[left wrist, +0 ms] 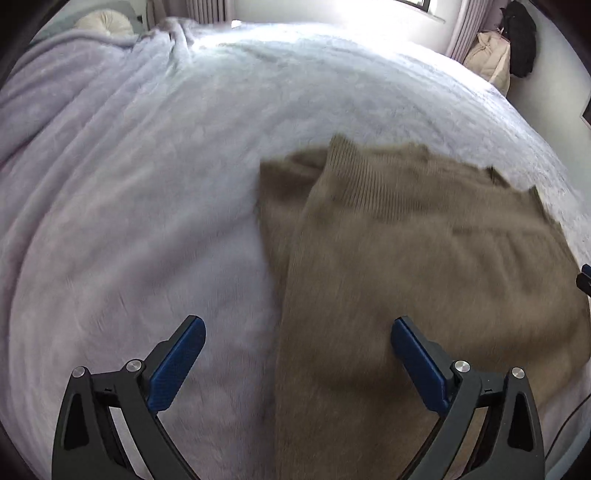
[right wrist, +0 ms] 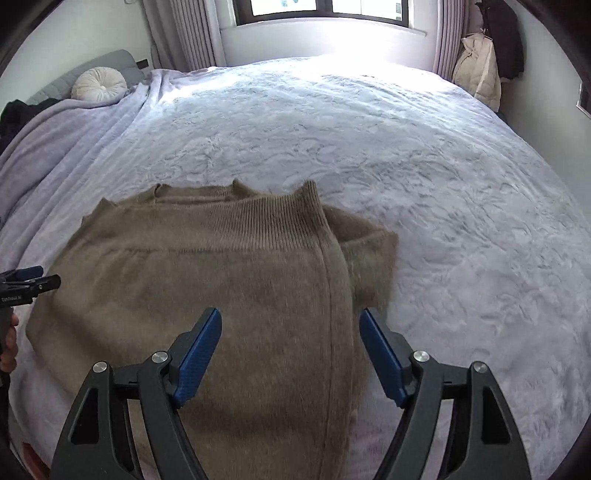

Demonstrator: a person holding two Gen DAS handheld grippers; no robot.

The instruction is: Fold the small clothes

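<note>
A tan knit sweater [left wrist: 406,258] lies flat on the bed, partly folded, with a ribbed edge laid over its body. It also shows in the right wrist view [right wrist: 207,280]. My left gripper [left wrist: 297,328] is open and empty, hovering over the sweater's left edge. My right gripper [right wrist: 290,319] is open and empty, hovering over the sweater's right part near a vertical seam. The left gripper also shows at the left edge of the right wrist view [right wrist: 33,282]. A bit of the right gripper shows at the right edge of the left wrist view [left wrist: 584,278].
The bed [right wrist: 424,184] carries a white textured cover. A lilac blanket [left wrist: 74,147] lies bunched at the left with a round cream pillow [right wrist: 99,84]. Coats hang at the far right wall [right wrist: 480,74]. A window [right wrist: 321,11] is behind the bed.
</note>
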